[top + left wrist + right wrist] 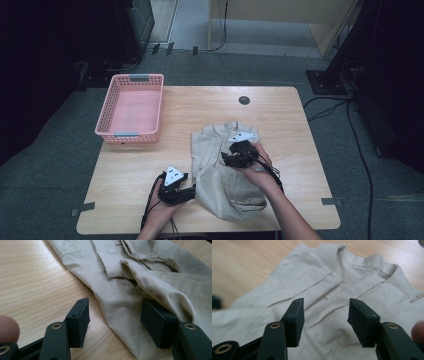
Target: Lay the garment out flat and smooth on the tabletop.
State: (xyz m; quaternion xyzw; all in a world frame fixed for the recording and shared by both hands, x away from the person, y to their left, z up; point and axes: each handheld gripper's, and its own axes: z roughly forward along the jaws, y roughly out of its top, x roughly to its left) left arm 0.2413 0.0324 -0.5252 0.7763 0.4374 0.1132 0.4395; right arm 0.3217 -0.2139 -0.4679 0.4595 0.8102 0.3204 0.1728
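Beige cotton, a crumpled shirt, is my landmark: it lies on the pale wooden surface, on the near half and a little right of the middle. Nearest to me, my left hand-held gripper sits low at the shirt's near left edge. In the left gripper view its jaws stand apart, one pad over bare wood just beside the cloth, the other right against a fold of the shirt; nothing is pinched between them. My left hand holds it from behind, and a cable trails back from it toward me.

A little farther in, my right hand-held gripper hangs over the middle of the shirt, with my right hand on the shirt's right side. Its jaws are roughly half open and empty; in the right gripper view the placket and collar of the shirt spread out beyond the pads, which are not pressing on the fabric.

Farther off, beyond the shirt and to its left, a pink plastic basket stands near the surface's far left corner, well apart from the cloth.
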